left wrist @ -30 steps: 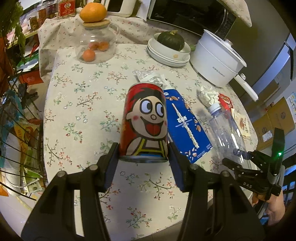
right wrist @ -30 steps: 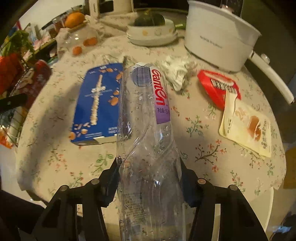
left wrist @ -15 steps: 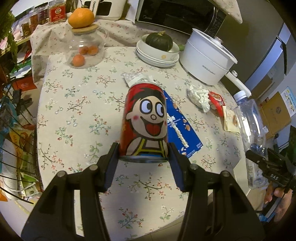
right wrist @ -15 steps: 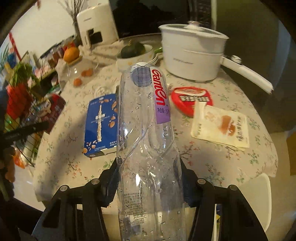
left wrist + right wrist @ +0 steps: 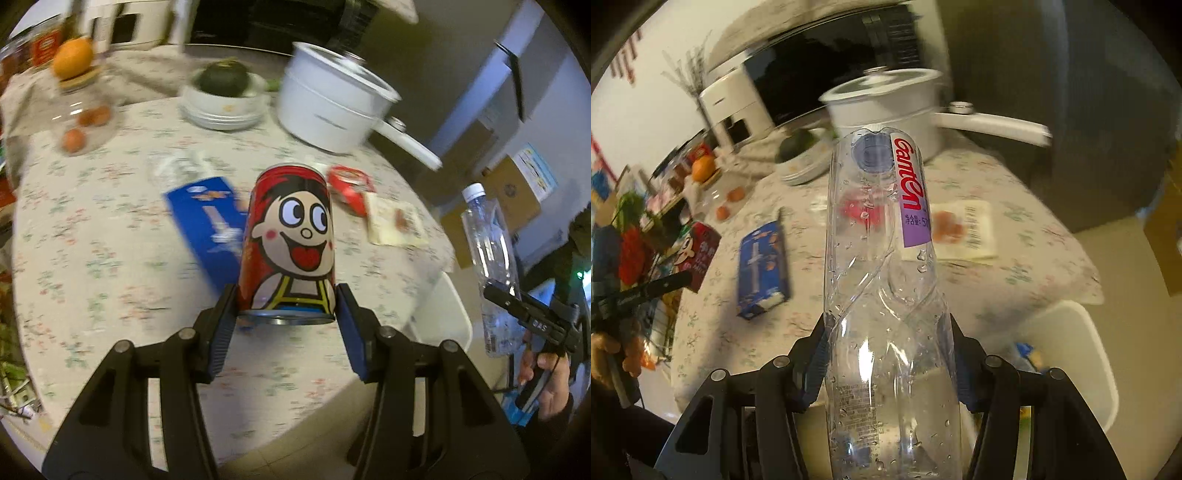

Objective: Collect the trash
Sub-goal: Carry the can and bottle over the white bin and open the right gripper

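A red can with a cartoon face (image 5: 290, 243) stands upright between the blue pads of my left gripper (image 5: 286, 301), which is shut on its lower part, above the near edge of the floral table (image 5: 110, 258). My right gripper (image 5: 886, 332) is shut on a clear, dented plastic bottle (image 5: 882, 258) with a purple label. In the left wrist view that bottle (image 5: 487, 243) hangs off the table's right side in the right gripper (image 5: 528, 314), held by a person's hand (image 5: 546, 384). A white bin (image 5: 1067, 350) sits on the floor beneath the bottle.
A blue box (image 5: 207, 225), a red wrapper (image 5: 349, 184), a beige packet (image 5: 393, 221) and a clear wrapper (image 5: 177, 166) lie on the table. At the back stand a white pot (image 5: 332, 107), stacked bowls with a squash (image 5: 225, 99) and a glass jar (image 5: 81, 114).
Both grippers have drawn back from the table with their loads. The bottle has gone right, past the table's edge and over the white bin. Both views have rolled and blurred.
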The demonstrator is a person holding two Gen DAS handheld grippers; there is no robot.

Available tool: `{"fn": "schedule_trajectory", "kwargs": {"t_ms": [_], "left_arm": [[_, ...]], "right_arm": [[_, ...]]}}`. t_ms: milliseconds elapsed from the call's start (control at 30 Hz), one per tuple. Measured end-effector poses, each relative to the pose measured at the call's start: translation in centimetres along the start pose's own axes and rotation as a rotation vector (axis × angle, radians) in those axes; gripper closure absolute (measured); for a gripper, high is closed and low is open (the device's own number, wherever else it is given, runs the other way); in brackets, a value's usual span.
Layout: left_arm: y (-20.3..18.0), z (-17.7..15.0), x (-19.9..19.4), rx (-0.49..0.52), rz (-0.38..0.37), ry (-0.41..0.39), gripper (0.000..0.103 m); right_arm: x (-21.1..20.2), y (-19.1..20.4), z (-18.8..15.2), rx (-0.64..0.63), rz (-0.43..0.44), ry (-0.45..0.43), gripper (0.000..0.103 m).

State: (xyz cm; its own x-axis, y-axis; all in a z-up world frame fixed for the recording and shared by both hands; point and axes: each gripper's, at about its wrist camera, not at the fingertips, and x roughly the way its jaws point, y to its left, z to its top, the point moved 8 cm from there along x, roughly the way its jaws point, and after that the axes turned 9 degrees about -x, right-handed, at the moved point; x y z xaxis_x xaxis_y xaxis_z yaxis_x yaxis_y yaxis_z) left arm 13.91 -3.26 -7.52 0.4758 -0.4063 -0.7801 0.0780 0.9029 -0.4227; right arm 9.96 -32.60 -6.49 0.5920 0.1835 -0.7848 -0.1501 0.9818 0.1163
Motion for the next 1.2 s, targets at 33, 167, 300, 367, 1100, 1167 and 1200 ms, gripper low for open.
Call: {"fn": "schedule_trajectory", "kwargs": {"t_ms": [33,167,300,367,1100,1167,1200], "left_arm": [[-1.0,-0.2,0.3,0.017,-0.01,0.006,0.049],[-6.2,-1.6,2.1,0.094,-0.068,0.052,0.049],[-11.0,-4.2,4.3,0.172,-0.111,0.117,0.049],[-13.1,-5.6,5.5,0.218,-0.119,0.15,0.049],[-23.8,-14.9,13.3,0.447,-0.137,0.337,0.049],[-24.1,-15.4,13.7,0.457,-0.135,0.351,0.049],[-24.3,-15.6,13.9,0.462,-0.133,0.357,0.049]], "right_arm": [[-0.3,-0.9,-0.4,0.009,-0.009,0.001,0.045],[-0.8,-5.5,-3.7,0.079,-0.055,0.047,0.045],[-0.4,-9.2,-7.7,0.149,-0.081,0.133,0.045],[0.1,-11.1,-10.0,0.196,-0.082,0.199,0.045],[5.5,-16.1,-16.8,0.379,-0.053,0.459,0.029],[4.3,-16.3,-16.4,0.375,-0.068,0.429,0.028],[3.6,-16.4,-16.3,0.377,-0.077,0.41,0.027]]}}
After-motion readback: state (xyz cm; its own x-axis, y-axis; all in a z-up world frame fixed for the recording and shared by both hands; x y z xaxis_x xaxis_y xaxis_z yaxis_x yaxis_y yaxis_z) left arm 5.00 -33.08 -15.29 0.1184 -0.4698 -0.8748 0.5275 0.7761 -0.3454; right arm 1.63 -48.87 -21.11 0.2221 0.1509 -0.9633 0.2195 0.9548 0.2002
